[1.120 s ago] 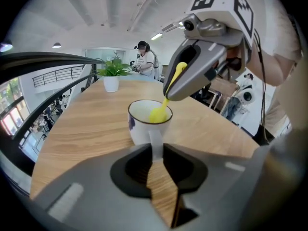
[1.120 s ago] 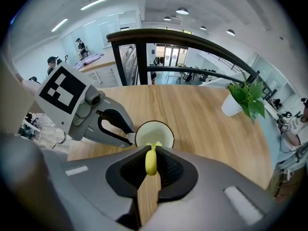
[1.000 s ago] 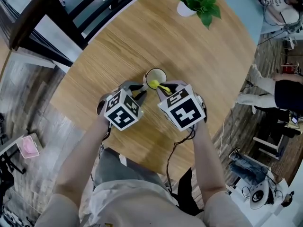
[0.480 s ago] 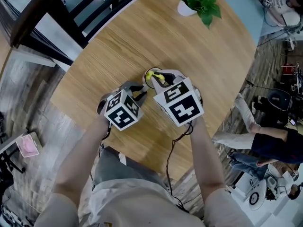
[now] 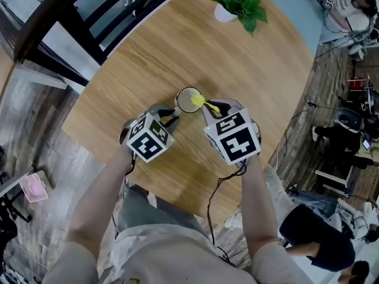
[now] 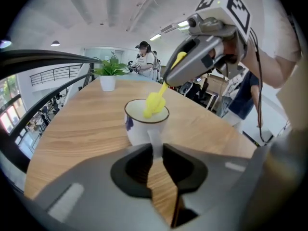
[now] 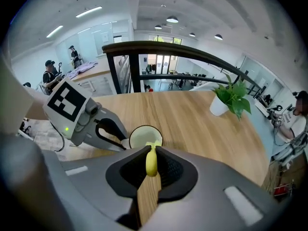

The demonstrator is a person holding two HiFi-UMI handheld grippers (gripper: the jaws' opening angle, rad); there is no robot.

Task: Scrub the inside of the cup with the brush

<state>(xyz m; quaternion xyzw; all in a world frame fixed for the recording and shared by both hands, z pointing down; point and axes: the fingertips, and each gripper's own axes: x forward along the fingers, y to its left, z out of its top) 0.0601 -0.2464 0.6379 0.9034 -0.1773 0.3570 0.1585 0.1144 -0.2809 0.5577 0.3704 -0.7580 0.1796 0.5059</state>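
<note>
The white cup (image 5: 189, 101) is stood upright on the wooden surface (image 5: 260, 70), and its handle is clamped by the left tool (image 6: 155, 150). The yellow brush (image 6: 155, 104) is gripped by its handle in the right tool (image 7: 151, 154) and slanted down towards the cup. Its head is seen at the rim, apparently dipped just inside.
</note>
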